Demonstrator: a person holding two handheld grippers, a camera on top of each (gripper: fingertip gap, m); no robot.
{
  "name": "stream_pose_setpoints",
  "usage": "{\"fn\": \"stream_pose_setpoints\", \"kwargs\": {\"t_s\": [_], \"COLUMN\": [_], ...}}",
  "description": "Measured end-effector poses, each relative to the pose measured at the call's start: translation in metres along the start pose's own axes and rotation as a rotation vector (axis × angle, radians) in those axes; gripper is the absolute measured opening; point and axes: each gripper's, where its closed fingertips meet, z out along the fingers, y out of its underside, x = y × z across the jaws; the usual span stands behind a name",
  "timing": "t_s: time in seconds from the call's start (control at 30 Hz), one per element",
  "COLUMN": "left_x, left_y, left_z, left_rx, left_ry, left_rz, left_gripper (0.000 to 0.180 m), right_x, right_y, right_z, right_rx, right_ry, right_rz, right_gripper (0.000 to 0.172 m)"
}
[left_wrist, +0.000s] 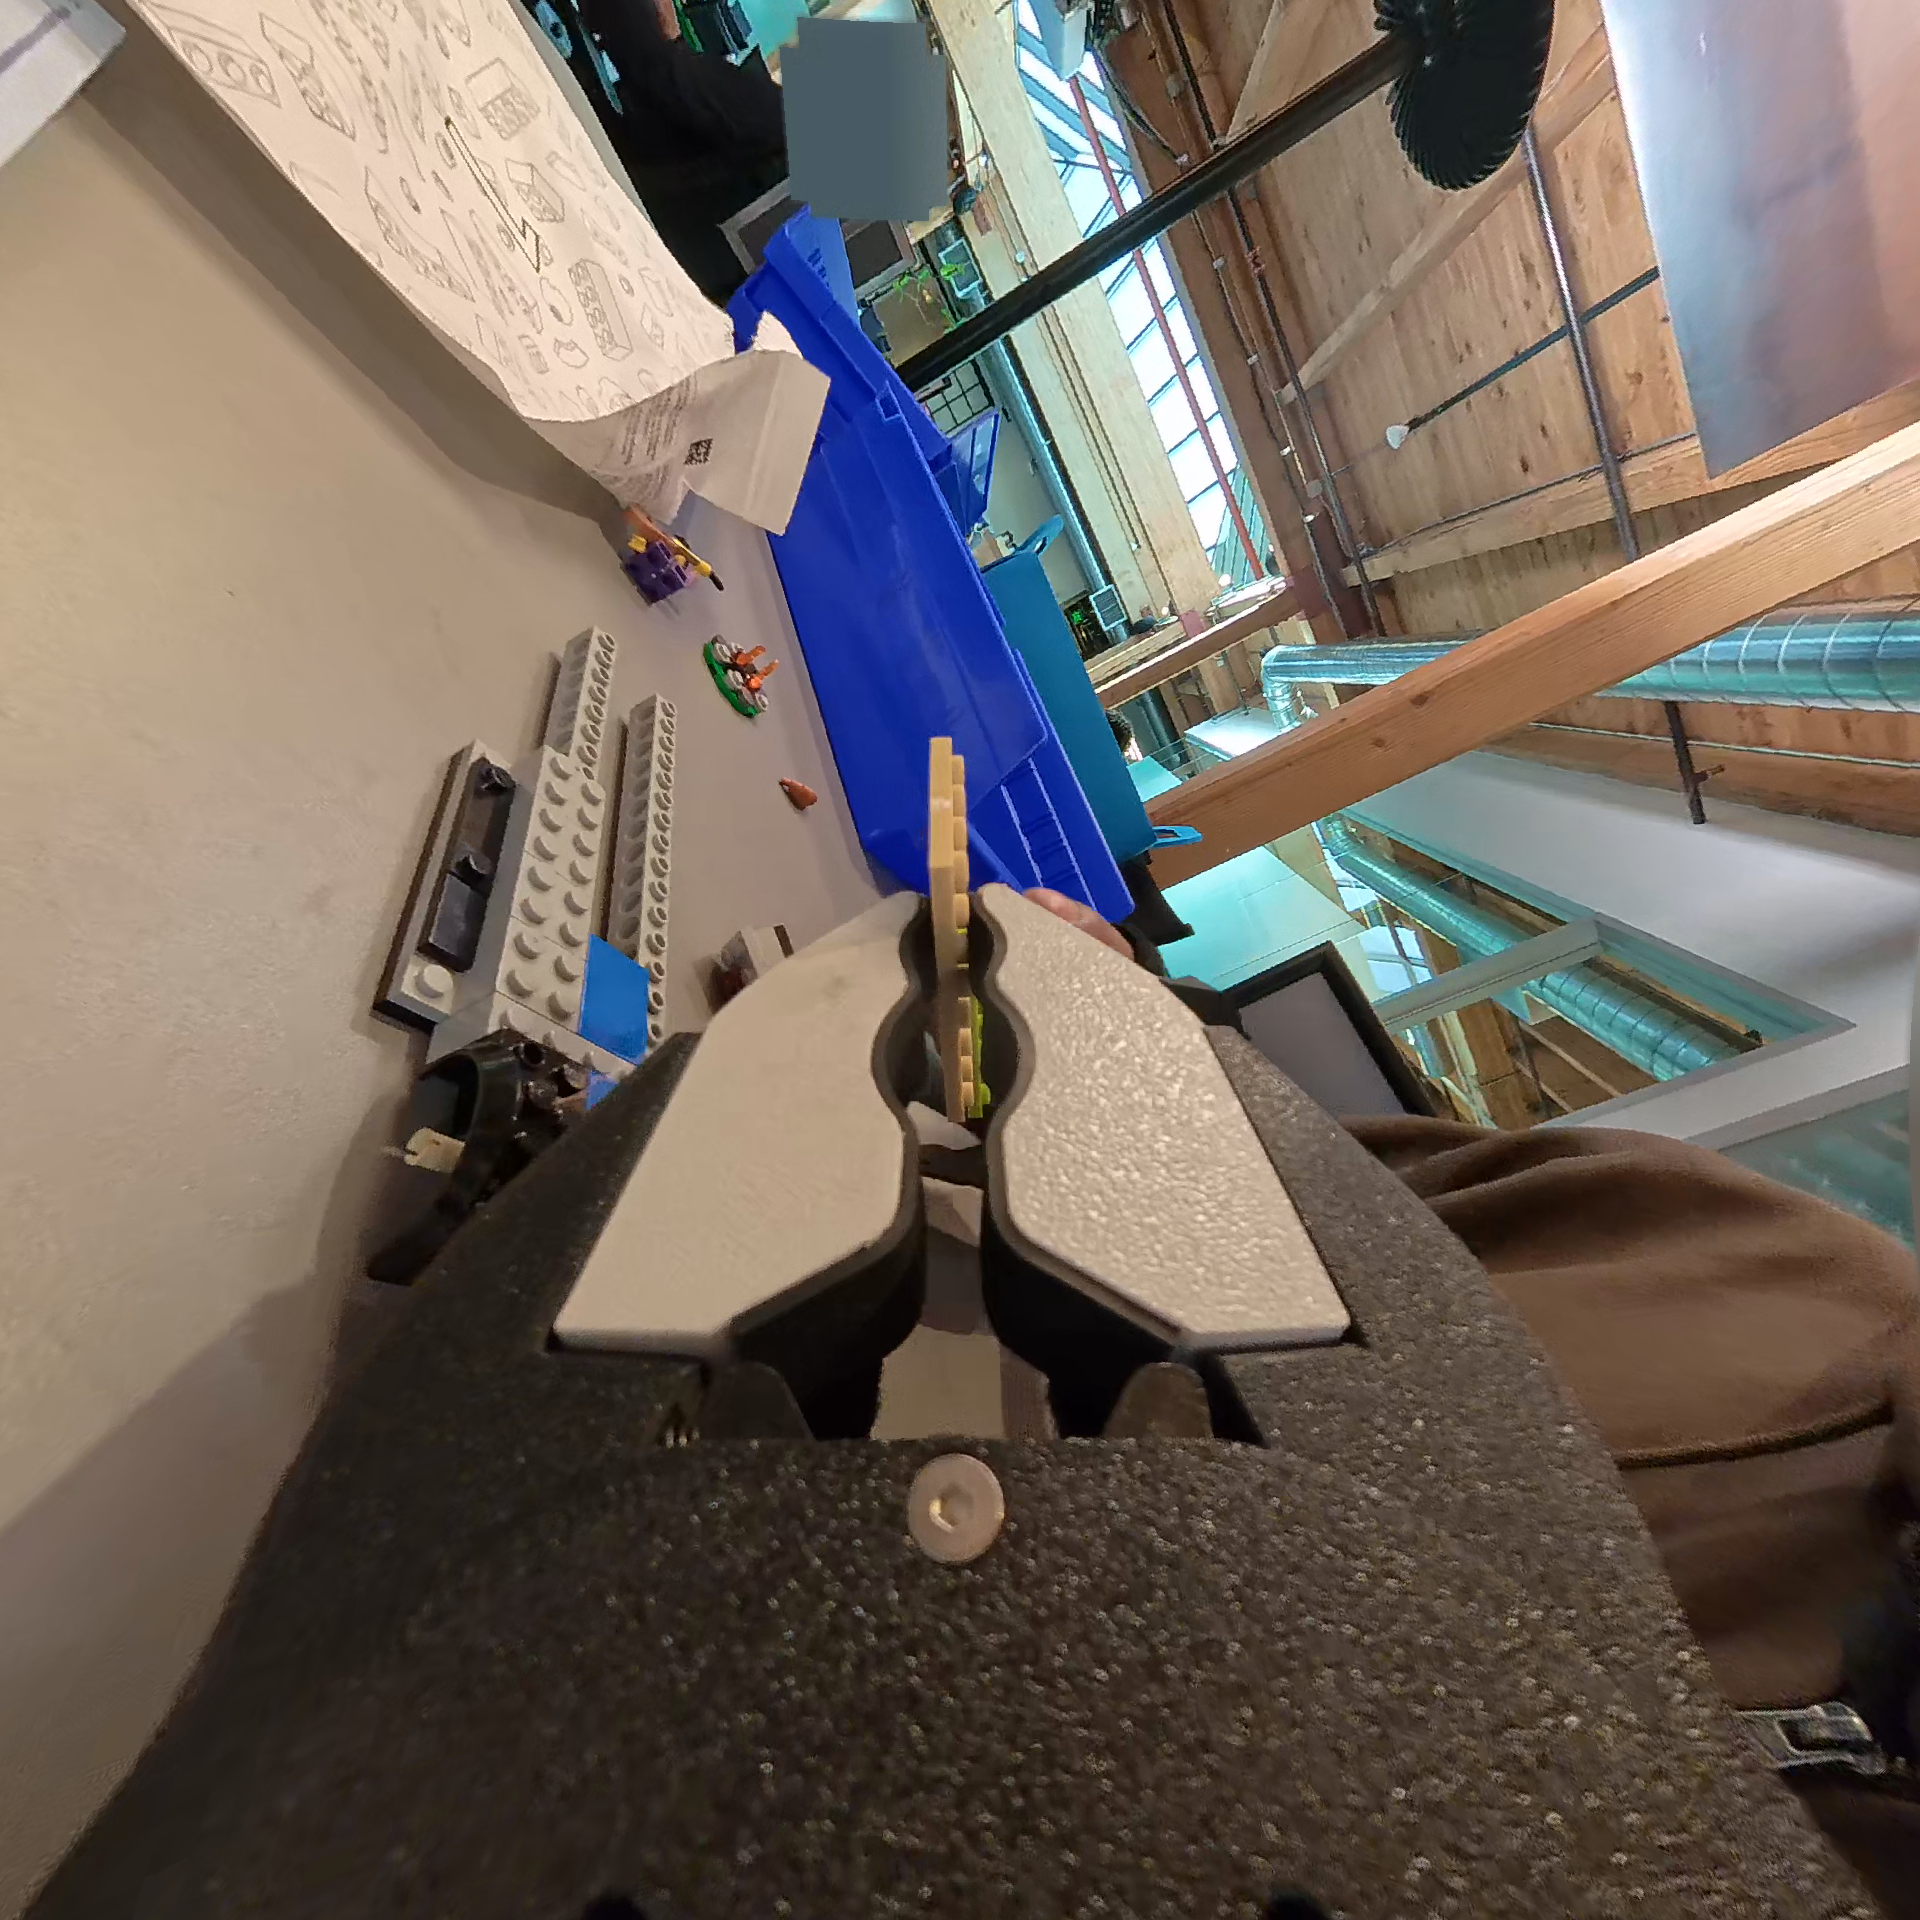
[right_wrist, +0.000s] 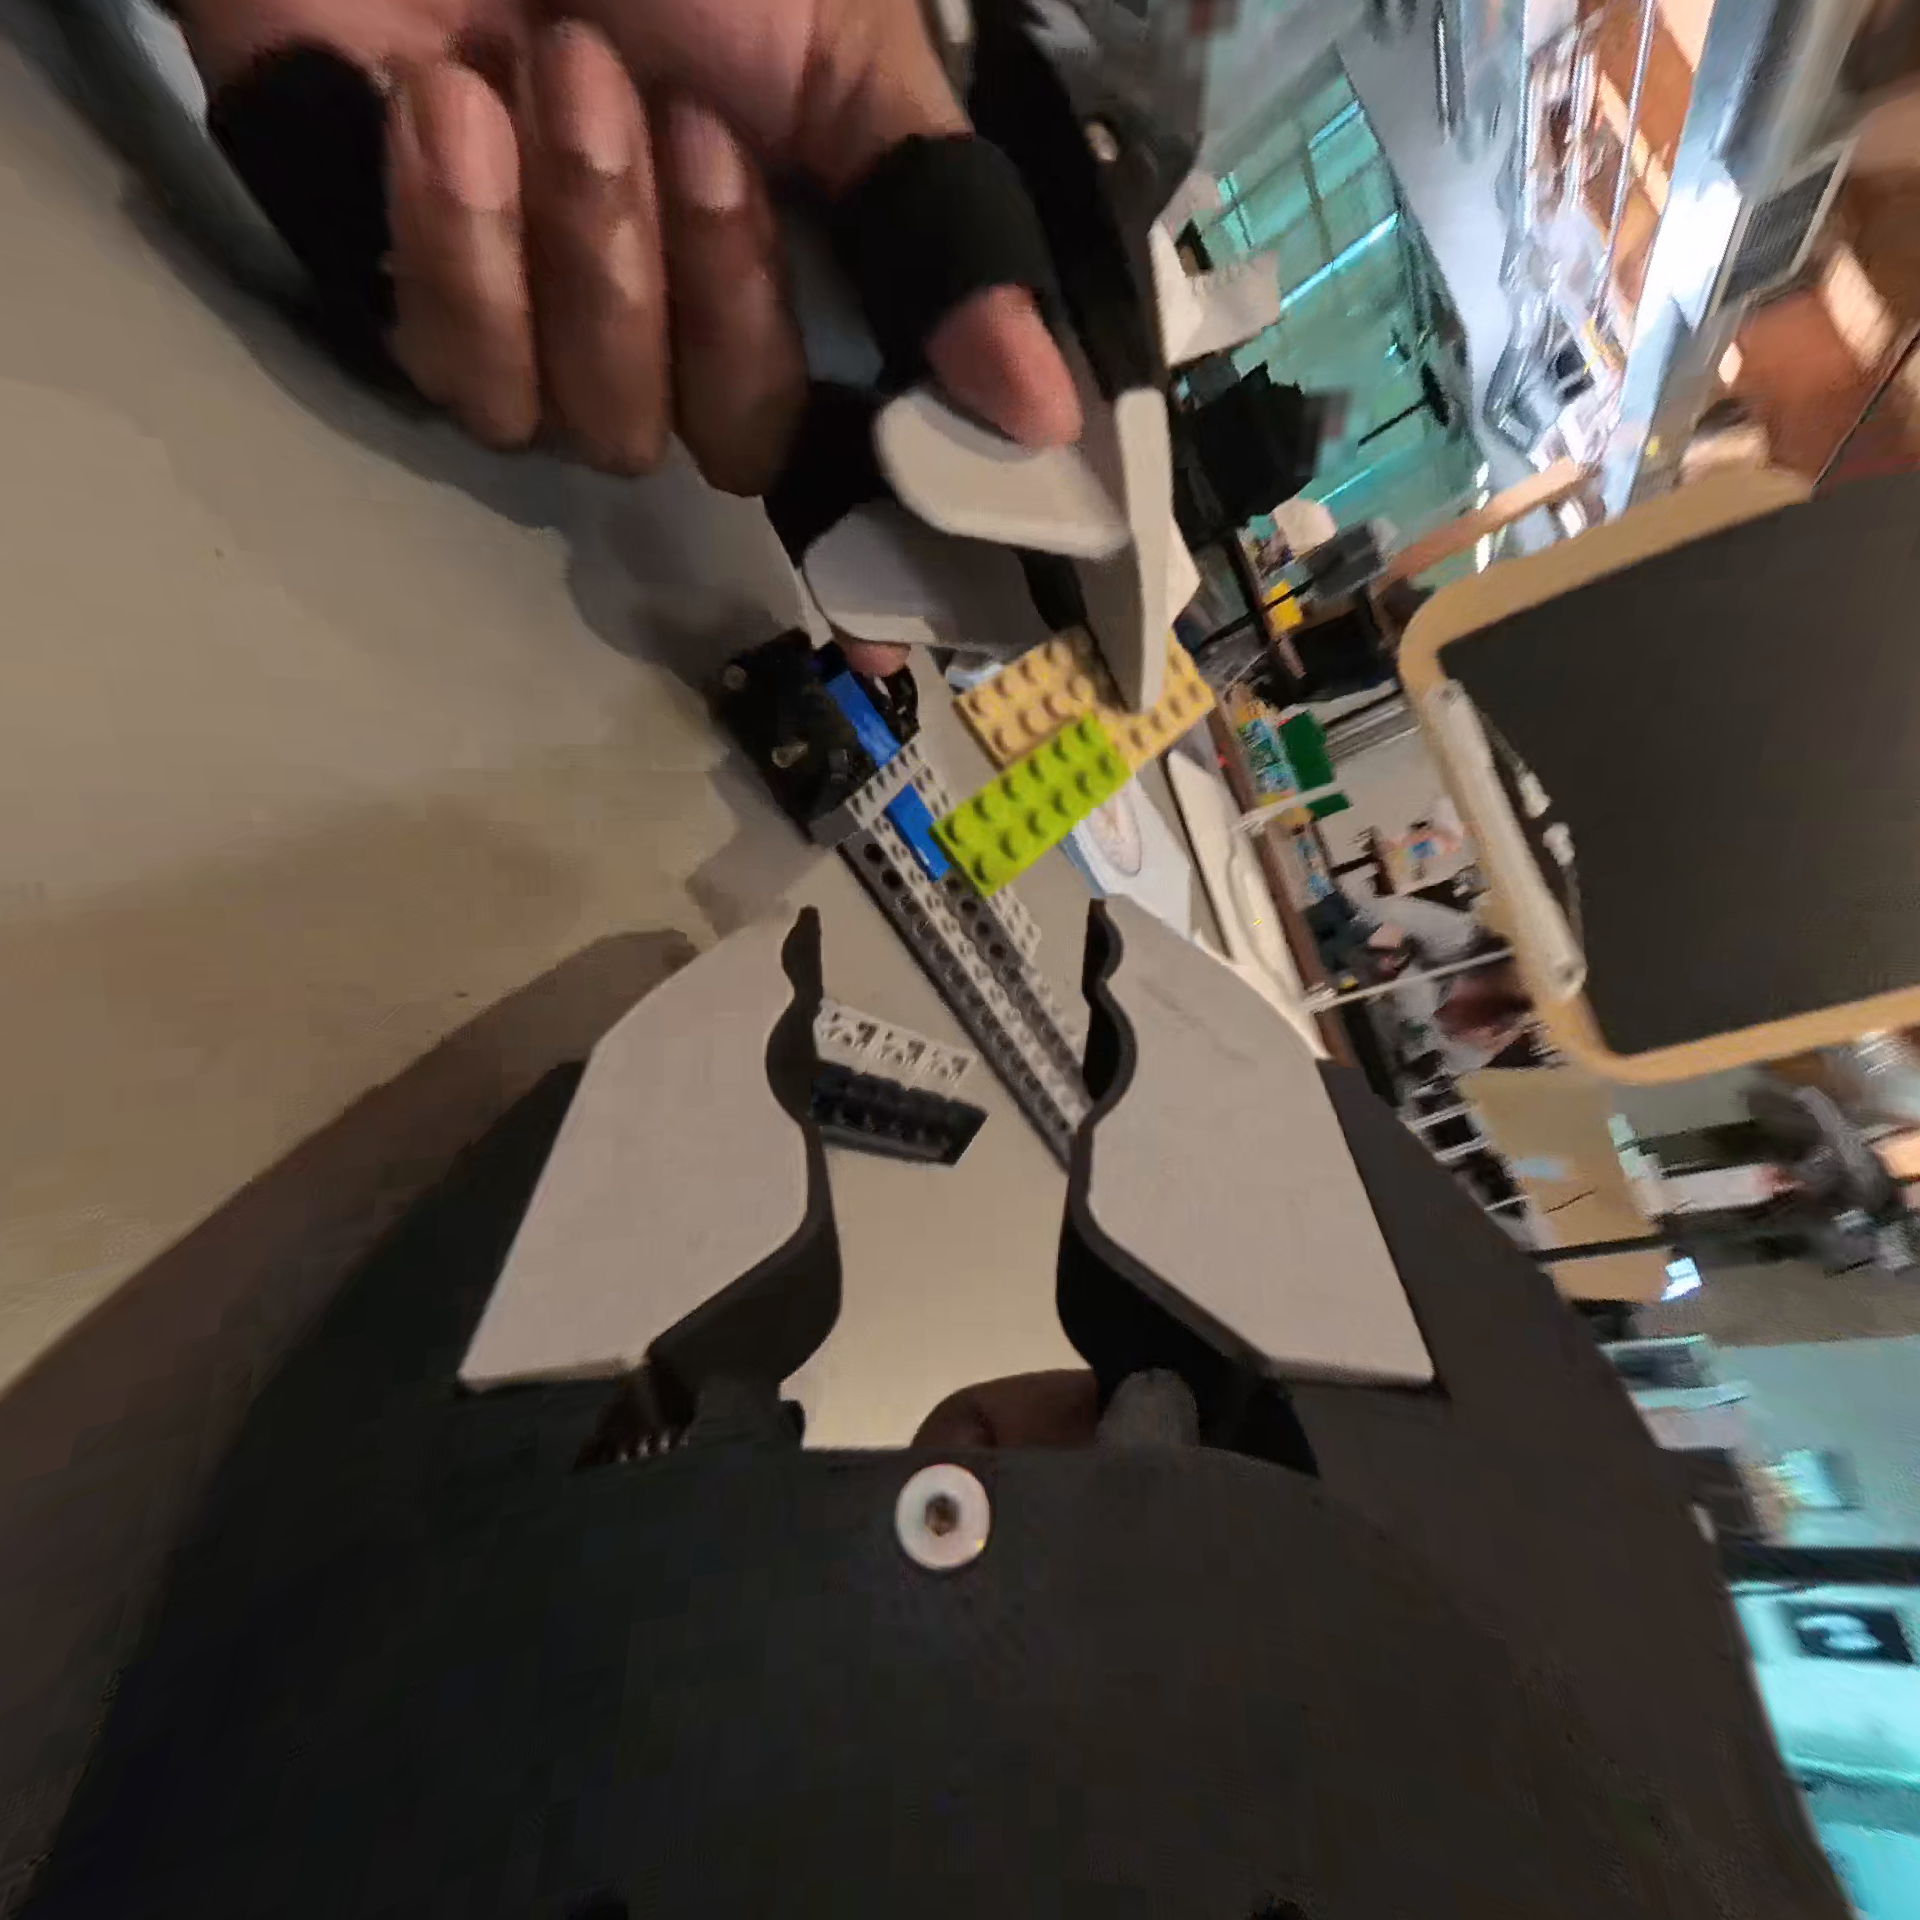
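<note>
The left gripper (left_wrist: 951, 935) is clenched on a tan plate (left_wrist: 943, 831), edge-on, long axis running straight out past its fingertips; the right gripper (right_wrist: 951, 935) gapes empty just below

Tan plate (left_wrist: 943, 831) with lime plate (right_wrist: 1029, 802) attached, held edge-on.

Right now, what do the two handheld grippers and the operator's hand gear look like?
Both grippers, left and right, have rough, speckled black bodies, a silver screw at centre and light grey fingers with scalloped black inner edges. The hand wears a black fingerless glove; a brown sleeve shows.
</note>
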Motion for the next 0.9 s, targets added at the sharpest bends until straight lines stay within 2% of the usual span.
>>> {"fn": "stream_pose_setpoints", "kwargs": {"t_s": [0.1, 0.2, 0.23, 0.47, 0.53, 0.63, 0.8, 0.9], "left_x": [0.0, 0.0, 0.0, -0.001, -0.005, -0.001, -0.006, -0.003], "left_y": [0.003, 0.006, 0.005, 0.005, 0.006, 0.004, -0.001, -0.002], "left_z": [0.001, 0.002, 0.001, 0.001, 0.0, 0.001, -0.003, -0.004], "left_rx": [-0.017, -0.037, -0.038, -0.084, -0.101, -0.104, -0.079, -0.079], "left_ry": [0.011, 0.008, 0.004, -0.067, -0.108, -0.119, -0.109, -0.076], "left_rz": [-0.03, -0.026, -0.011, 0.141, 0.234, 0.285, 0.22, 0.187], "left_gripper": [0.004, 0.004, 0.004, 0.007, 0.004, 0.004, 0.004, 0.004], "right_x": [0.004, 0.008, 0.008, 0.011, 0.014, 0.015, 0.034, 0.069], "right_y": [-0.007, -0.015, -0.017, -0.021, -0.025, -0.023, -0.012, 0.025], "right_z": [0.013, 0.017, 0.017, 0.015, 0.012, 0.011, -0.001, -0.027], "right_rx": [0.022, 0.054, 0.06, 0.074, 0.106, 0.107, 0.06, -0.068], "right_ry": [0.068, 0.124, 0.124, 0.048, 0.01, -0.04, 0.051, 0.217], "right_rz": [-0.177, -0.268, -0.271, -0.057, 0.048, 0.155, 0.206, 0.291], "right_gripper": [0.048, 0.024, 0.02, 0.018, 0.005, 0.004, 0.005, 0.005]}}
